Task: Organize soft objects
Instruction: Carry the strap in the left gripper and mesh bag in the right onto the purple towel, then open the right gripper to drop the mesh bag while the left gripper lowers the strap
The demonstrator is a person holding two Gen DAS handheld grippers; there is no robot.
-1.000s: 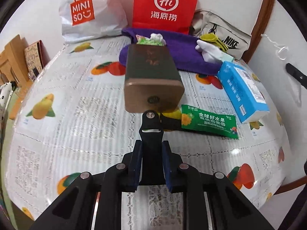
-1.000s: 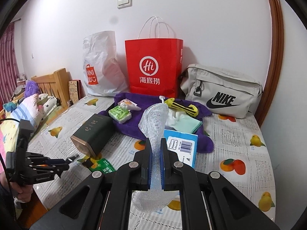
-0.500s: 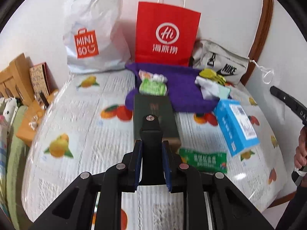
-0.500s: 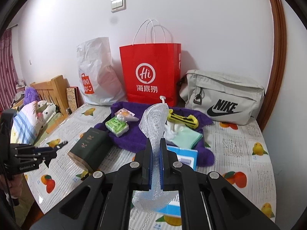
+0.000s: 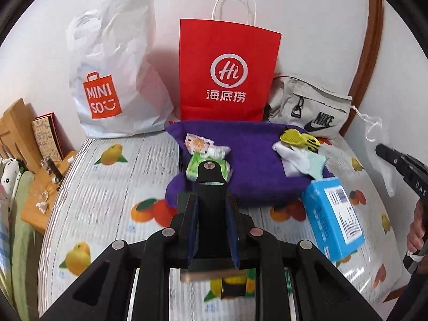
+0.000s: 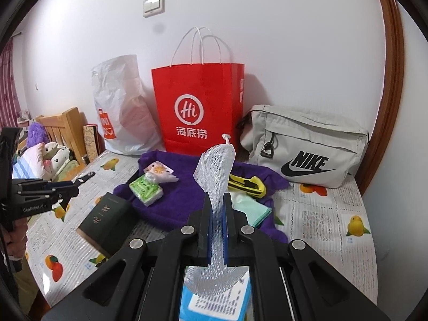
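The right wrist view shows the right gripper (image 6: 216,214) pinching a white mesh bag (image 6: 215,169) between its blue pads. The mesh bag stands up above the pads and hangs down under them, over a blue box (image 6: 214,303) near the camera. Just past the bag lies a purple cloth (image 6: 187,200) on the table (image 6: 321,222) with fruit pictures. On the cloth sit a green tissue pack (image 6: 145,188), a yellow sock (image 6: 247,184) and a light green cloth (image 6: 247,207). A dark green box (image 6: 108,220) lies at the left, touching the near edge of the purple cloth. Far back by the wall stand a white Miniso bag (image 6: 120,107), a red paper bag (image 6: 198,107) and a gray Nike bag (image 6: 302,144). The left gripper (image 6: 84,178) hangs in the air at the left, over the table and apart from the dark green box. In the left wrist view its pads (image 5: 192,224) are pressed on a black block (image 5: 211,203) of its own and hold no soft thing.
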